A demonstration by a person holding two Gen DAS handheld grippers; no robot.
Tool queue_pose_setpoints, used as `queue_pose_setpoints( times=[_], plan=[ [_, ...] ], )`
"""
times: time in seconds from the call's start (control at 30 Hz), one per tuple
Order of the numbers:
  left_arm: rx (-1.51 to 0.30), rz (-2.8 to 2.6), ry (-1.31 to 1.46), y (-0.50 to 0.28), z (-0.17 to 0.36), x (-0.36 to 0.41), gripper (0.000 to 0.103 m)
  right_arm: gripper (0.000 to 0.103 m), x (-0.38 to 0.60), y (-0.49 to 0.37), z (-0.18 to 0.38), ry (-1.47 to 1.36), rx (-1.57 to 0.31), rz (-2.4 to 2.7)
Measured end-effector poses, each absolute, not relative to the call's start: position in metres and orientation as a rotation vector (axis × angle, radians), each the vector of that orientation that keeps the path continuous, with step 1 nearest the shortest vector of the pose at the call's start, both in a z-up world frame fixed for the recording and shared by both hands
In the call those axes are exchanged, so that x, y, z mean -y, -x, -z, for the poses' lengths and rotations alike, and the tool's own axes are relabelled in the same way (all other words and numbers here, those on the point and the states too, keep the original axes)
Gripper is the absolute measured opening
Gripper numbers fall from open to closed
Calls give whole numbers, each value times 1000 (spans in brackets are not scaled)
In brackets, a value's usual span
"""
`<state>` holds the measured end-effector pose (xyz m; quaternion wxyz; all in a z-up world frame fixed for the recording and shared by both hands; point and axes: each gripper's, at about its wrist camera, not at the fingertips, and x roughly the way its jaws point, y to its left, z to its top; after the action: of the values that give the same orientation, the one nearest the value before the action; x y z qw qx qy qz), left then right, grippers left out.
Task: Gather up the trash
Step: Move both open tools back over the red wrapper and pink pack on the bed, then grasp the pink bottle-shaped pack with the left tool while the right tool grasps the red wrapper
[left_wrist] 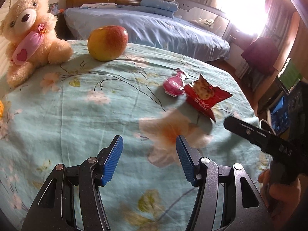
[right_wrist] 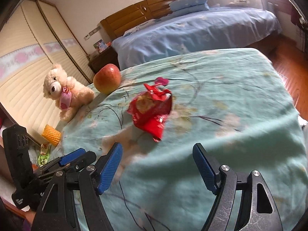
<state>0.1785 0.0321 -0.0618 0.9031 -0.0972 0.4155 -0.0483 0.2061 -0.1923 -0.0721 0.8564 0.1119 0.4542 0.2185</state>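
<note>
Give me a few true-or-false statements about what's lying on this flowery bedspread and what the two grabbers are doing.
1. The red snack wrapper lies on the bedspread, ungripped. True.
2. The left gripper is clamped on the apple. False: it is open and empty; the apple sits far ahead, untouched.
3. The teddy bear sits beside the apple. True.
4. The pink wrapper is far from the red one. False: they lie side by side.
5. The right gripper is open. True.
</note>
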Motion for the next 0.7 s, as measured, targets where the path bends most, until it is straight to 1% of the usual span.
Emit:
queue_pose_setpoints(
  times=[0.3,0.37,0.47,0.53,0.7],
  plan=[
    [-895,113,166,-207,69,-34,61,77,167,-249,85,-224,-978,-465],
    [-901,123,168,-216,69,-31,61,76,166,-255,89,-223,-975,-456],
    [-904,143,153,-230,70,-21,62,48,171,-261,94,-233,-975,-439],
    [-906,158,141,-240,70,-13,64,43,181,-263,94,-264,-969,-438],
    [-896,174,99,-265,70,7,65,41,204,-260,92,-308,-958,-419]
  ],
)
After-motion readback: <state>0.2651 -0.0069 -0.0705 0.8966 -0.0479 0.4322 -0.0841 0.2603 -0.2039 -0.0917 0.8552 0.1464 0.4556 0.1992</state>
